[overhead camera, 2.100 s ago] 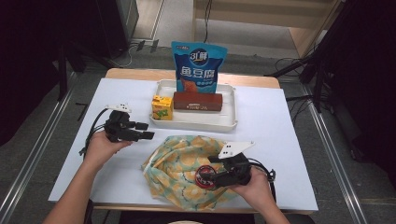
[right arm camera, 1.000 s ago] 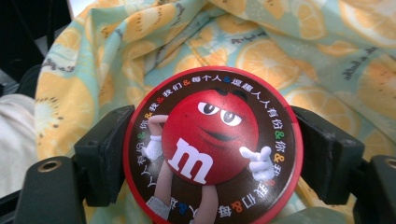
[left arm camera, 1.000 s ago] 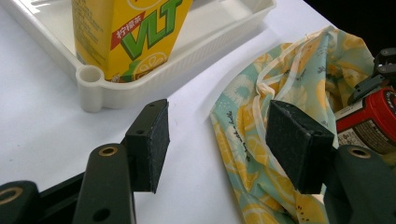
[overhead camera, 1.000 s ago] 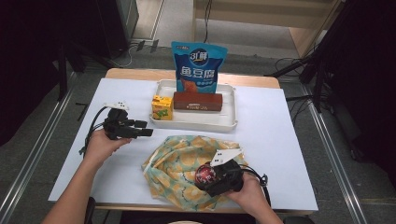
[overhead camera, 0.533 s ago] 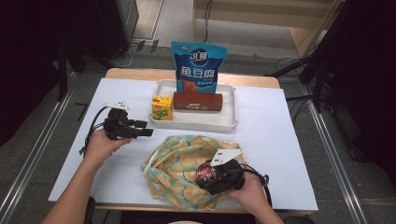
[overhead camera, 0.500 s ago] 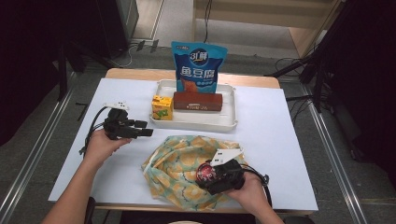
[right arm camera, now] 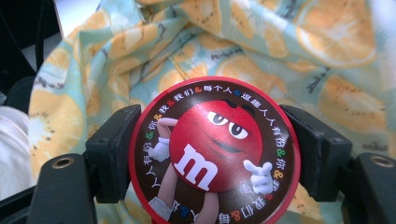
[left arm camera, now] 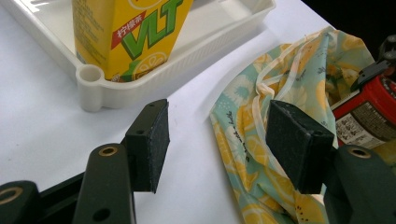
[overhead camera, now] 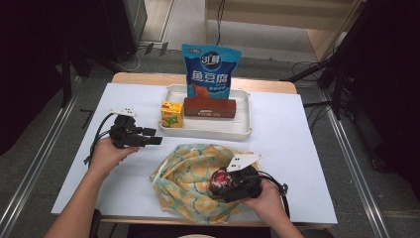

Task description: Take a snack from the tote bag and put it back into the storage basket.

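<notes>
Two grippers are at work. High view: the right gripper (overhead camera: 225,186) clamps a red candy tin (overhead camera: 219,181) over the fabric bag (overhead camera: 198,181), at 5 o'clock from the tray (overhead camera: 242,124). Left gripper view: the left gripper (left arm camera: 217,142) stands with jaws apart, empty, beside the bag's rim at 3 o'clock. Right gripper view: both pads bear on the tin's round lid edge. Risk: the curved rim may slip free; loose fabric may snag the tin.

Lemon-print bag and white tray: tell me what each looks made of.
Lemon-print bag: soft woven cloth, matte; it crumples into loose folds and shows a stitched hem in the left gripper view. White tray: likely moulded plastic, smooth with a slight sheen; ribbed wall and rounded corner socket.
</notes>
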`<state>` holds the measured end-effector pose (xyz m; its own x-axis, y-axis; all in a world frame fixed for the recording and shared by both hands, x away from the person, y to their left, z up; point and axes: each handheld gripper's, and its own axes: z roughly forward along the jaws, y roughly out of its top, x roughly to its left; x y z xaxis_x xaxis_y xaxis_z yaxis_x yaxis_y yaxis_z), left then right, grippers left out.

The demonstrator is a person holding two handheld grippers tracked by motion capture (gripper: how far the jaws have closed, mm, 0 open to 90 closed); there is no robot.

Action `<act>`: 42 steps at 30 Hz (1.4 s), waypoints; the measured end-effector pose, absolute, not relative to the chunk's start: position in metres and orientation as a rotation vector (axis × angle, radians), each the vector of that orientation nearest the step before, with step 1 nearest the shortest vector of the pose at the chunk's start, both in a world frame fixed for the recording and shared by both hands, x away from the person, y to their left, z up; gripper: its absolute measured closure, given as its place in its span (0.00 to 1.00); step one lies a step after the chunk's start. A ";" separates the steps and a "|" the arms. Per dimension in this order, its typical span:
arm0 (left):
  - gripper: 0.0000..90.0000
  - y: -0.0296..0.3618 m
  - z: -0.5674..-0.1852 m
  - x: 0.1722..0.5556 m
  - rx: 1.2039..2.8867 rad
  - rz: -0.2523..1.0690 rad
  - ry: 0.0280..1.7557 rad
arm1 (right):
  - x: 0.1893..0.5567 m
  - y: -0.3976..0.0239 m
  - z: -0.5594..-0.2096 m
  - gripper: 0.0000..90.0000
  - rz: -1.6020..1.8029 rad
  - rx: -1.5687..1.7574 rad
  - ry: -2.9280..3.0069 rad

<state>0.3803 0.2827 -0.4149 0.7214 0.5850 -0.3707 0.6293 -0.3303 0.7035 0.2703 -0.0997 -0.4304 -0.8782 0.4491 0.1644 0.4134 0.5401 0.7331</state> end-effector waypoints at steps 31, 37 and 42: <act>0.44 0.283 -0.413 0.373 2.042 -0.062 0.882 | 0.289 -0.107 -0.410 0.29 1.326 0.824 2.663; 0.44 0.285 -0.414 0.371 2.040 -0.060 0.890 | 0.293 -0.107 -0.405 0.29 1.345 0.828 2.651; 0.44 0.287 -0.414 0.369 2.037 -0.057 0.895 | 0.295 -0.105 -0.402 0.29 1.341 0.835 2.662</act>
<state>0.3694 0.2872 -0.4141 0.7389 0.5718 -0.3564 0.6123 -0.3491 0.7094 0.2951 -0.1051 -0.4019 -0.8533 0.4840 0.1939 0.4438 0.4791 0.7573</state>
